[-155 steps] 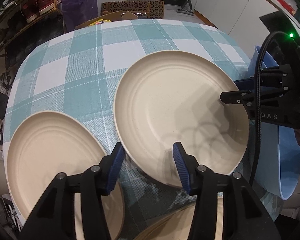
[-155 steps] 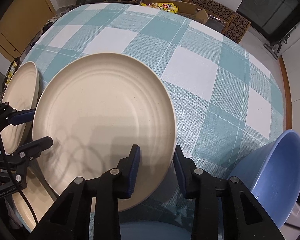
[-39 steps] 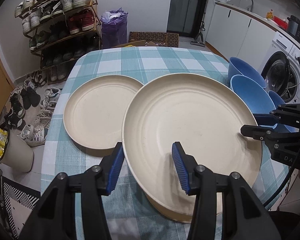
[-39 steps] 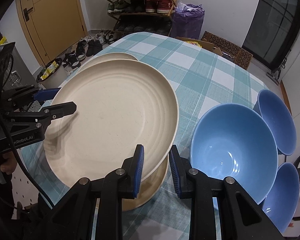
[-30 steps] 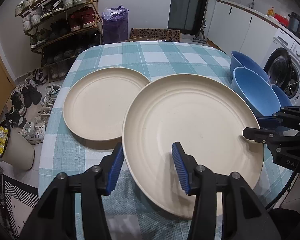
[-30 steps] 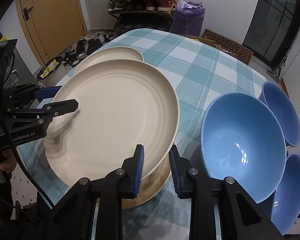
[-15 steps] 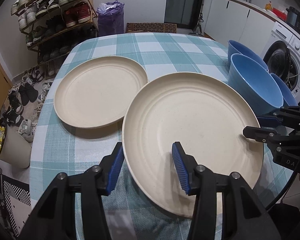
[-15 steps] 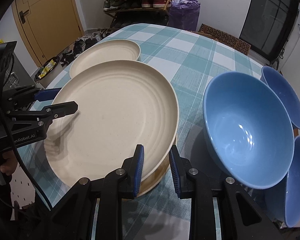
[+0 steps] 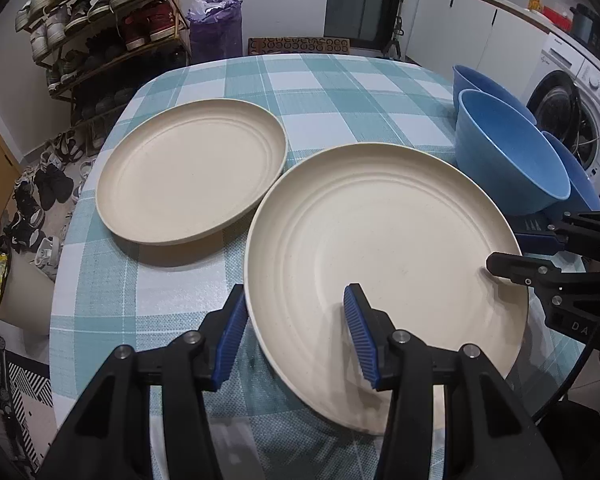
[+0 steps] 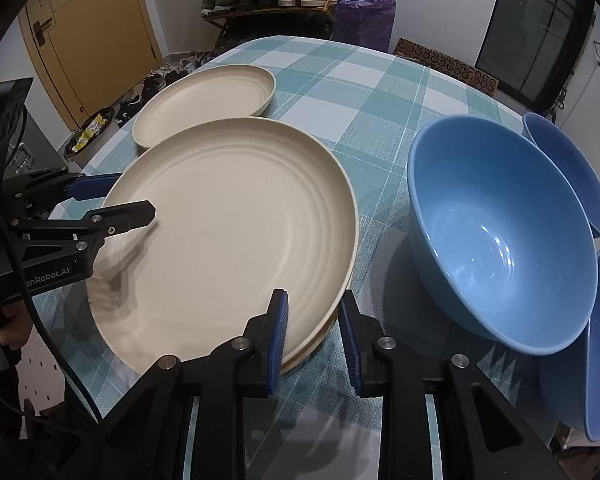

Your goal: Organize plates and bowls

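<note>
Cream plate [image 10: 228,232] held over another plate near table edge | left gripper [image 9: 296,336] and right gripper [image 10: 312,336] each pinching its rim | risk: uneven release could tip it; nearby blue bowl [image 10: 500,236] could get knocked

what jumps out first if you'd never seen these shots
A big cream plate fills the foreground, gripped at opposite rims by the left gripper and right gripper, with another plate peeking out beneath it. Large blue bowls crowd the checked tablecloth to its right; a second cream plate lies behind.
</note>
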The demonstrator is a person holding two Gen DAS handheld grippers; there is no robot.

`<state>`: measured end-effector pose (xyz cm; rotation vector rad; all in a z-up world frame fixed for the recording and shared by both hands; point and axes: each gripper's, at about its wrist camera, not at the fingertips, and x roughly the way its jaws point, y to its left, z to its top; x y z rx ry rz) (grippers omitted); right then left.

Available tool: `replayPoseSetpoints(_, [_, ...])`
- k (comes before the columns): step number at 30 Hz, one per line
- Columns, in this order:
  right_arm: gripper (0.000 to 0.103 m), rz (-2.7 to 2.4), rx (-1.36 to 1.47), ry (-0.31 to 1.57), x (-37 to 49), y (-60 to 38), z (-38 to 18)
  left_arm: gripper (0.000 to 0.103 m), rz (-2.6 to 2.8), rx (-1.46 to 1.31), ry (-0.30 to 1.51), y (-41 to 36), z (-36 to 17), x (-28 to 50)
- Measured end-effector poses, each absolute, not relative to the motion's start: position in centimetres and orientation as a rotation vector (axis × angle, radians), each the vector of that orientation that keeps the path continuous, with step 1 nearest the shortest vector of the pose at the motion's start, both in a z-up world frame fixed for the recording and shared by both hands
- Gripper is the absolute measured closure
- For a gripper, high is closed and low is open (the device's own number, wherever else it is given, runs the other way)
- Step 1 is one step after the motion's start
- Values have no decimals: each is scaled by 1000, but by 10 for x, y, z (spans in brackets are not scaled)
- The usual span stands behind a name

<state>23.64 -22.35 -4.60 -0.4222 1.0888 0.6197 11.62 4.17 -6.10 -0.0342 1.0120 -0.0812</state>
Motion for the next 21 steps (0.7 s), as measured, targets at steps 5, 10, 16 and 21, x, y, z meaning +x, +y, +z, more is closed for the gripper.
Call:
replayPoseSetpoints(5, [77,614,-423,1102,236,-224,-53,55,-77,-20,1021,40,-64,117])
replayPoseSetpoints(10, [77,604,-429,1098,236,-222,-55,55,-64,17,1022,35,-67,117])
replayPoseSetpoints(16, [77,587,-457,1077,232,-219,-56,55,-49,49,1020,31,-68,116])
replayPoseSetpoints(21, [77,584,-451,1075,232,-221,-58,55,-33,84,1017,26,-70,116])
